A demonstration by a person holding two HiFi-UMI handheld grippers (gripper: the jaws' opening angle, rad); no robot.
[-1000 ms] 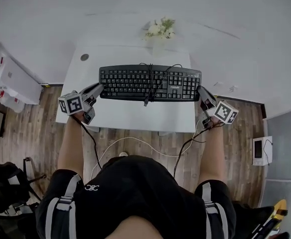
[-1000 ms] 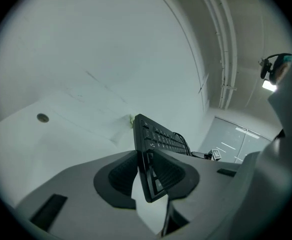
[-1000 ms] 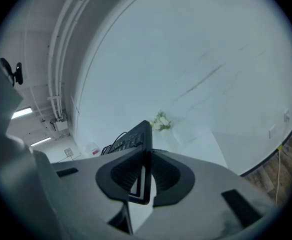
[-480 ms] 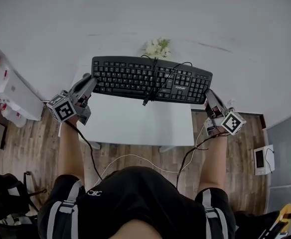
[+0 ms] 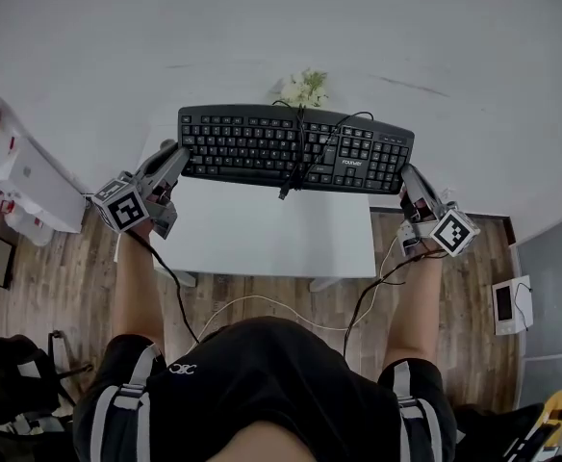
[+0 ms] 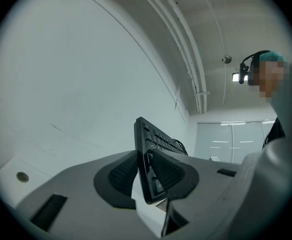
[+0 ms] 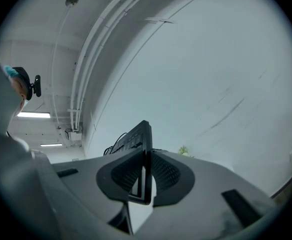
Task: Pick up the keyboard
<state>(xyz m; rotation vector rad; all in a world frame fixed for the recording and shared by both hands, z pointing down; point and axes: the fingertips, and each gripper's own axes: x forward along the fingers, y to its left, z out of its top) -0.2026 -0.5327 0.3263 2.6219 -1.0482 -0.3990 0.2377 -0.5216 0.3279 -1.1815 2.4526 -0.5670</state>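
The left tongs (image 6: 146, 176) are part closed, their ribbed pads clamped on the left end of the black plastic keyboard (image 5: 262, 147). The right tongs (image 7: 145, 176) pinch its right end. The slim keyboard hangs above the smooth white counter (image 5: 262, 234), with its cable (image 5: 295, 166) across the keys and free space all round.

The black matt plastic keyboard (image 5: 295, 149) looks faintly grainy; the white surface (image 5: 262, 234) smooth and matt; the brown plank floor (image 5: 469, 287) wood-grained; the left tongs (image 5: 177, 154) smooth grey plastic with dark textured pads (image 6: 122, 176)
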